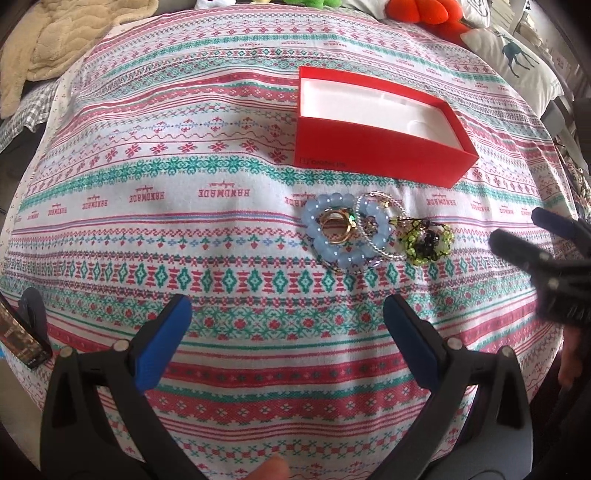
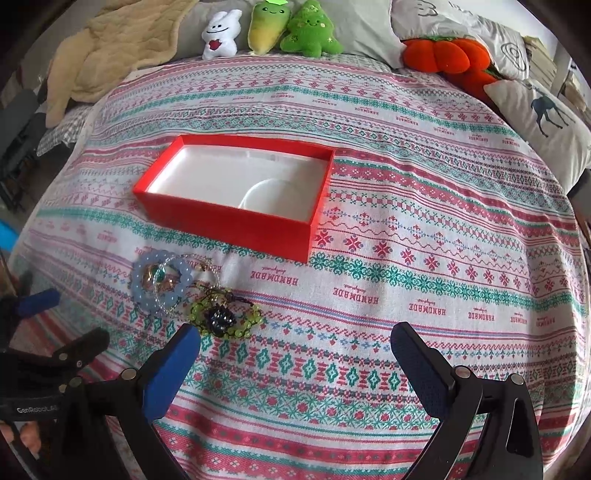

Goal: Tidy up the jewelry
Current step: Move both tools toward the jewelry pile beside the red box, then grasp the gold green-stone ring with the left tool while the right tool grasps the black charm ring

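An open red box [image 1: 384, 149] [image 2: 229, 221] with a bare white inside lies on the patterned cloth. In front of it sits a small heap of jewelry: a pale blue bead bracelet [image 1: 334, 251] [image 2: 142, 291], gold rings [image 1: 334, 225] [image 2: 157, 277] inside it, a silver chain bangle [image 1: 380, 247], and a green bead bracelet [image 1: 430, 245] [image 2: 229, 321] with a dark charm. My left gripper [image 1: 286, 310] is open, short of the heap. My right gripper [image 2: 295, 338] is open too, just right of the green bracelet. Neither holds anything.
The cloth [image 2: 406, 240] covers a bed. Plush toys [image 2: 273, 27], an orange plush [image 2: 450, 55] and a deer pillow [image 2: 546, 118] line the far edge. A beige blanket [image 2: 122, 55] lies at the far left. A phone [image 1: 22, 339] sits at the left edge.
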Motion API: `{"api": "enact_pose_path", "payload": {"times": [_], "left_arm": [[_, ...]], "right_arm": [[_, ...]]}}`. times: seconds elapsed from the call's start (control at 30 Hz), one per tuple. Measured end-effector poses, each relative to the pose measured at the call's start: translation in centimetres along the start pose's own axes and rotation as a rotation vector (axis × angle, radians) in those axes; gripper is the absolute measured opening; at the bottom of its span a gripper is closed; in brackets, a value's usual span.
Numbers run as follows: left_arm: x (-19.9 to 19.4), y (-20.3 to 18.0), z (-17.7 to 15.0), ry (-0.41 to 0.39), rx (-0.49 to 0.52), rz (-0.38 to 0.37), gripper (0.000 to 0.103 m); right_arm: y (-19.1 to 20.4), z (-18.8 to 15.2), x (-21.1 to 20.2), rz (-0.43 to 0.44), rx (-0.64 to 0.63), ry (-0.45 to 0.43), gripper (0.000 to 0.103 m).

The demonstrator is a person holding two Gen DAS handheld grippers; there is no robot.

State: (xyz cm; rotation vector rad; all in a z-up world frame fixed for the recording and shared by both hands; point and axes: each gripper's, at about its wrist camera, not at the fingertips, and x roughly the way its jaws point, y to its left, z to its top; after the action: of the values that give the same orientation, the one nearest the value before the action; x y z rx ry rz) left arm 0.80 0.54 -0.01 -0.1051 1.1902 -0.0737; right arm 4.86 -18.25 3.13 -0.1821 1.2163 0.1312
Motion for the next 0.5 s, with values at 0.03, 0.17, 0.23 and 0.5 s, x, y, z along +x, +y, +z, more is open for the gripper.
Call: {"api": "enact_pose_path", "payload": {"times": [0.03,0.17,0.23,0.5], "left_arm": [[0.0,0.2,0.1,0.000,0.000,-0.017,0.103],[0.2,0.3,0.9,0.025,0.030,-0.014,0.103],[0.4,0.2,1.3,0.028,0.046,-0.012,0.099],[1.6,-0.2,2.8,0.033,0.088,-0.045,0.083]], "right_arm": [[-0.3,0.2,0.0,0.017,0.011,0.004,0.103],[-1.3,1.1,0.3,0.082,0.048,0.031,0.103],[-1.5,1.4,0.5,0.122,0.054,0.043,0.103],[-1.7,1.9,3.0,0.305,0.104,0.144,0.069]]}}
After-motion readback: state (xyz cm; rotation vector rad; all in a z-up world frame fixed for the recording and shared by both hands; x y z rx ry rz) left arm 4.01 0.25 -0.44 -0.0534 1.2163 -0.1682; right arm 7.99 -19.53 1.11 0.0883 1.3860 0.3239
